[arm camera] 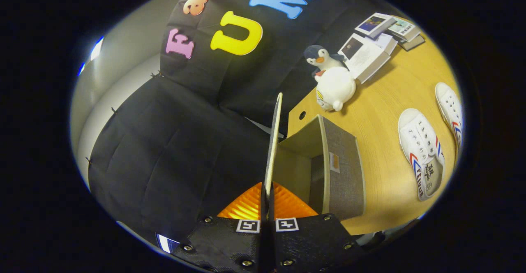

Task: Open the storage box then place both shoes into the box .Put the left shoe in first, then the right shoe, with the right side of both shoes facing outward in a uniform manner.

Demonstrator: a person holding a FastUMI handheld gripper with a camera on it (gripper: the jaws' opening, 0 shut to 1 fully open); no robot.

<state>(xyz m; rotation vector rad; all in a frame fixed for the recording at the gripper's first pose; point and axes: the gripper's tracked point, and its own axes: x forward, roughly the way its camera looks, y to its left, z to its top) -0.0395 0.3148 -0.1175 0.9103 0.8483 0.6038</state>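
My gripper [268,193] is shut on the thin edge of the storage box's lid [274,141], which stands raised edge-on straight ahead of the fingers. Just right of the lid the grey fabric storage box [343,170] sits open on the wooden table [382,100], its beige inside showing with nothing in it that I can see. Two white canvas shoes with red and blue stripes lie on the table beyond the box to the right: the nearer shoe [423,151] close to the box, the farther shoe [450,110] past it.
A round white plush toy [335,89] and a penguin plush [322,59] rest at the table's back edge beyond the box. Several booklets and small boxes [376,45] are stacked behind them. The black cloth wall hangs left of the lid.
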